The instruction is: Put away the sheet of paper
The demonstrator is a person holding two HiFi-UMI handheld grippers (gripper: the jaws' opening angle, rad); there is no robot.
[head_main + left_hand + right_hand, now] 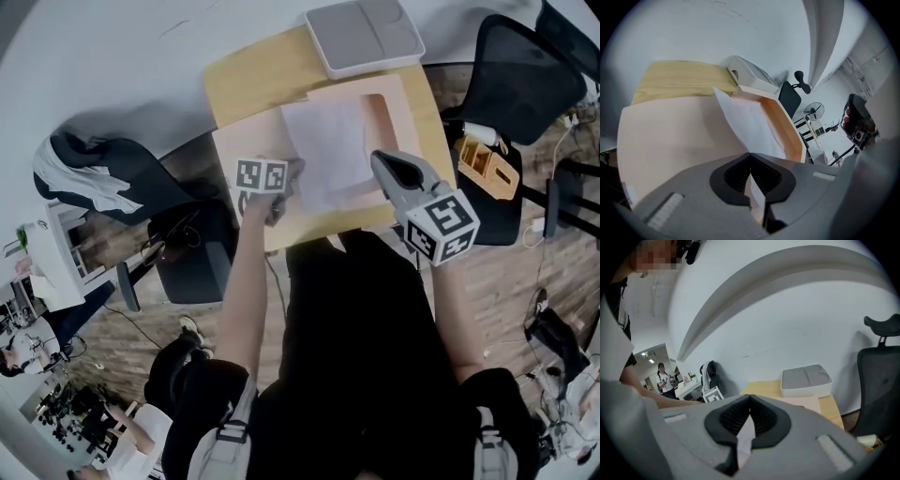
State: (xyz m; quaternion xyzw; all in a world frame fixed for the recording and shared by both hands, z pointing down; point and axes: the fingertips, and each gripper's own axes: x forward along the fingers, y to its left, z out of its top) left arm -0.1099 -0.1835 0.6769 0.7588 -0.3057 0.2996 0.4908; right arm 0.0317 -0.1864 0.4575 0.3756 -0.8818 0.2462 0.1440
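A white sheet of paper [323,150] hangs over a shallow peach box [405,111] on the wooden table [253,80]. My left gripper [287,185] is shut on the sheet's near left edge. My right gripper [378,158] is shut on its near right edge. In the left gripper view the sheet [751,125] runs out from the shut left gripper [750,154] across the box's orange-walled tray [787,126], and a flat peach panel [670,136] lies to the left. The right gripper view shows a strip of the sheet [745,437] pinched in the right gripper [750,397].
A grey lidded tray [364,36] stands at the table's far edge, just behind the box, and shows in the right gripper view as the grey tray [806,379]. A black mesh office chair [520,84] stands to the right, another chair with a jacket [94,178] to the left.
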